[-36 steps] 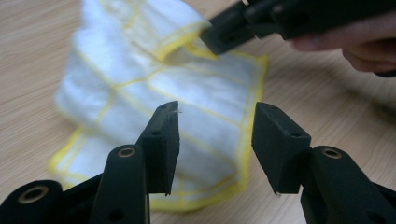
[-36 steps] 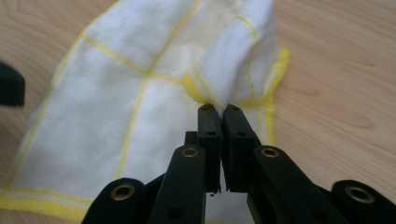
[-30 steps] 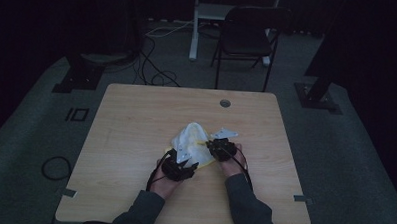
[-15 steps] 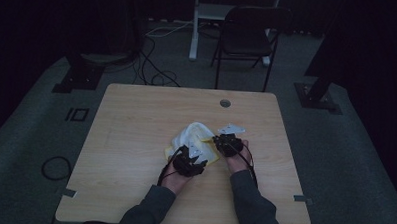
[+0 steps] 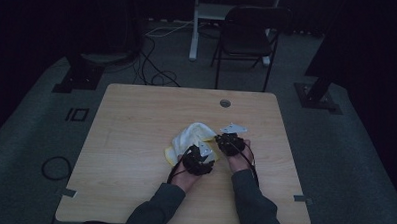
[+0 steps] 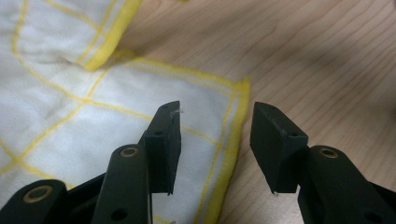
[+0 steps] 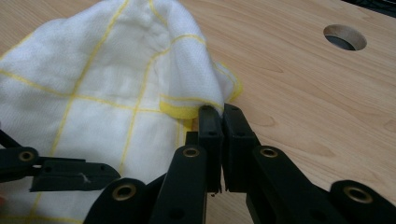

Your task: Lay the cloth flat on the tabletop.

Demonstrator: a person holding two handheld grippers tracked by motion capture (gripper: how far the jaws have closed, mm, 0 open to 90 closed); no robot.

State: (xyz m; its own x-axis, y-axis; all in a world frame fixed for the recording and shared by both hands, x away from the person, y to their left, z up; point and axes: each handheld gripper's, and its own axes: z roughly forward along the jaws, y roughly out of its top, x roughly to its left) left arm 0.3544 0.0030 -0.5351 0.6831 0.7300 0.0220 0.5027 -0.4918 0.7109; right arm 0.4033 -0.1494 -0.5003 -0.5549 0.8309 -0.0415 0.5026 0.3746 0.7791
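Over on the left, the left claw point(image 5: 203, 152) hangs low above the pale wooden table point(image 5: 136, 120) with its jaws standing wide and nothing pressed between them. In the left gripper view that claw point(image 6: 215, 140) has a yellow-hemmed corner of the white cotton cloth with yellow grid lines point(image 6: 70, 102) lying flat just beneath it, the hem running under the gap between the jaws. To its right, the right claw point(image 7: 219, 112) is pinched tight on the cloth's point(image 7: 93, 74) yellow edge, lifting a rumpled fold just ahead of its tips. Further ahead and to the right of that claw, a round hole point(image 7: 344, 37) is cut in the table.
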